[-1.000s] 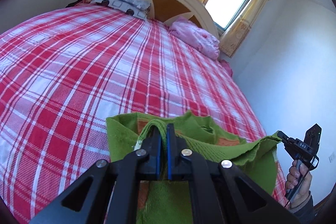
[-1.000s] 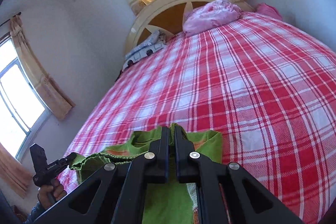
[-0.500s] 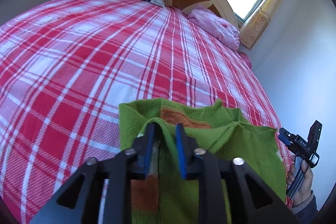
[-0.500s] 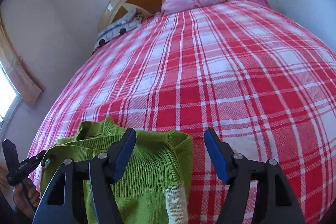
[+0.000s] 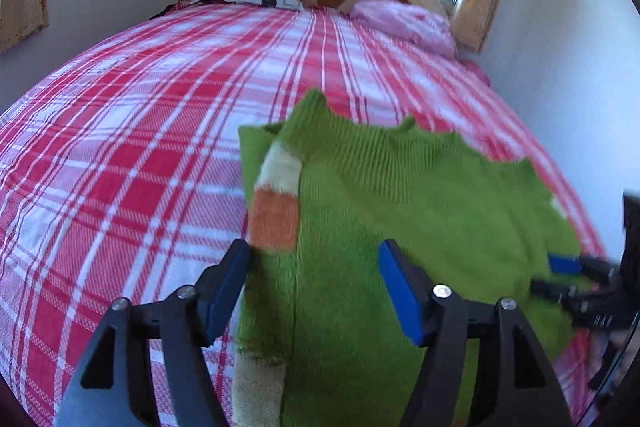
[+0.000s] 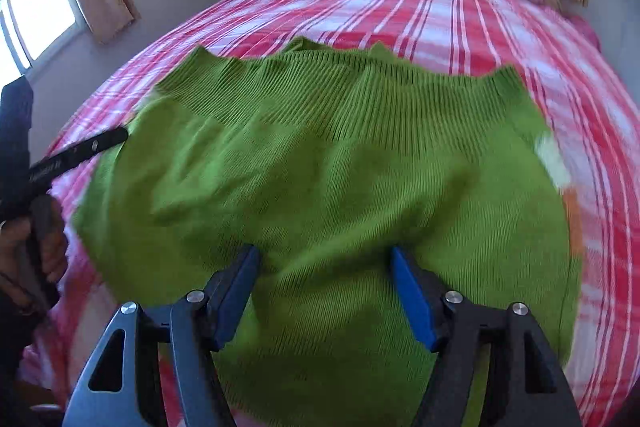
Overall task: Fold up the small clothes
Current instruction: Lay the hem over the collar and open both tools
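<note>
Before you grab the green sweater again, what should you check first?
1. Left hand-held gripper open: ok.
2. Right hand-held gripper open: ok.
3. Sweater let go and lying on the bed: ok.
4. Sweater spread flat: not ok, the ribbed edge ripples.
5. Striped sleeve folded onto the body: ok on the left side; the other sleeve, cannot tell.
6. Both hand-held grippers apart from each other: ok.
</note>
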The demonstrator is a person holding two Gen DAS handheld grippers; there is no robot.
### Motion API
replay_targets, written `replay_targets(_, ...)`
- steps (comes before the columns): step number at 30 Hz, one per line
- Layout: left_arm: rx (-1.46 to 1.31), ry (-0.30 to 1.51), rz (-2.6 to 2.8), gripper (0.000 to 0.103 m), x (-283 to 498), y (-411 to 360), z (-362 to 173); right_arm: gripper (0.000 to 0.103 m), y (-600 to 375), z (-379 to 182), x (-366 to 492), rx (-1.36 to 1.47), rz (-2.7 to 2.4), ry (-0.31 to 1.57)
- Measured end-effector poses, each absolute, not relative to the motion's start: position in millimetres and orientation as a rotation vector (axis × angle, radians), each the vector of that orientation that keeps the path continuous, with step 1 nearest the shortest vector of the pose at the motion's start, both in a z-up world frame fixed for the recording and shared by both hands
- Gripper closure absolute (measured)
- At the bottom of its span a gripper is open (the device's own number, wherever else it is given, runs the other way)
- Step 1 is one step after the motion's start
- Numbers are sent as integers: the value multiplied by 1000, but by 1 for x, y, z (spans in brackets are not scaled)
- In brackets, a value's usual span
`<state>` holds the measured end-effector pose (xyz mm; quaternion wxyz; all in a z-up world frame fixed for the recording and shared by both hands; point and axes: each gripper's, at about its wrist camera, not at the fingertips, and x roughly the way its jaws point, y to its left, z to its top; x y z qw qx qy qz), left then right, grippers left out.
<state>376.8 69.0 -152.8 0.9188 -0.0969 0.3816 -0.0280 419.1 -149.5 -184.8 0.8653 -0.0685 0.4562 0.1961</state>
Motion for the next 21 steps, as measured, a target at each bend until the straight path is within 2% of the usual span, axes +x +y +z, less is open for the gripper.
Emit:
replay_targets(3, -247, 801, -52, 34, 379, 78, -161, 35, -154, -183, 457, -97, 335, 974)
replay_targets(5, -263, 808, -52, 28, 379, 81, -163, 35, -153, -187, 482, -115, 290, 990)
replay_targets(10, -289, 803, -46, 26, 373, 83, -170, 36, -165, -179, 513, -48, 226, 968)
replay_targets(15, -318, 802, -60, 25, 373, 86, -172, 35, -188, -161, 470, 58, 257, 910)
replay_targets(19, -311, 807, -61, 23, 373, 84, -172, 35, -227, -171, 424, 44, 223, 933)
replay_targets(21, -287, 808, -39, 23, 369, 81, -171, 35, -239, -163, 395, 1, 226, 871)
